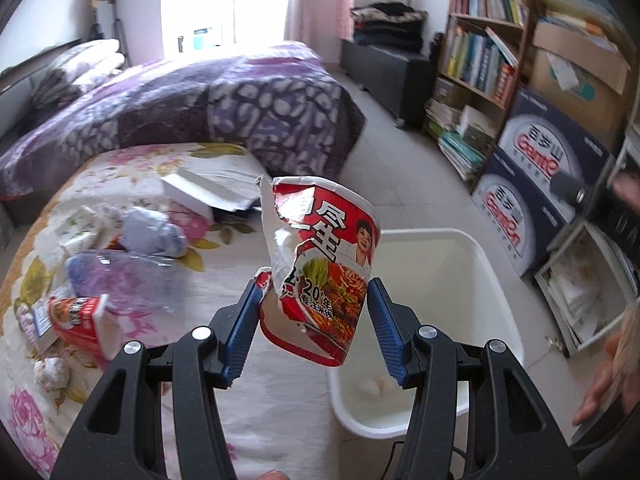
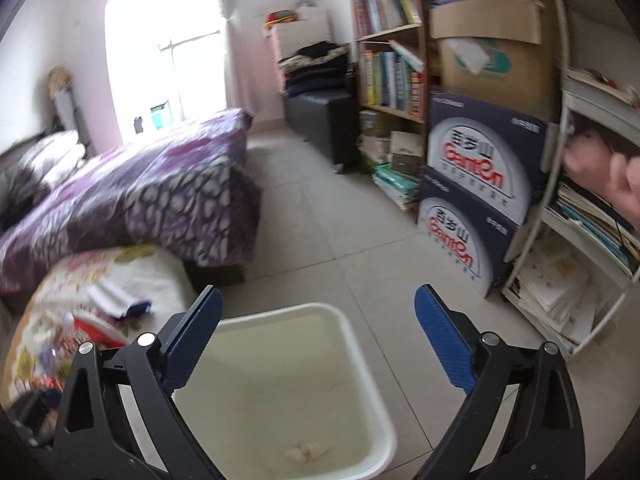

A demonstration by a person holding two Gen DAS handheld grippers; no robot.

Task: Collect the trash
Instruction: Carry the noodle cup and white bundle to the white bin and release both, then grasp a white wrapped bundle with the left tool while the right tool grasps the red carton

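My left gripper (image 1: 314,288) is shut on a torn red and white instant noodle cup (image 1: 320,264), held in the air over the bed edge just left of a white bin (image 1: 492,280). More trash lies on the floral bedsheet at the left: a crumpled plastic bag (image 1: 120,276), a red carton (image 1: 76,320), crumpled paper (image 1: 154,232) and a paper ball (image 1: 52,370). My right gripper (image 2: 318,312) is open and empty above the white bin (image 2: 360,344), which holds a small crumpled scrap (image 2: 304,452).
A purple quilt (image 1: 200,108) covers the far bed. A bookshelf (image 1: 480,52), stacked boxes (image 1: 532,184) and a white rack of papers (image 2: 580,280) line the right wall. Tiled floor (image 2: 340,220) lies between bed and shelves. A white box (image 1: 200,190) sits on the sheet.
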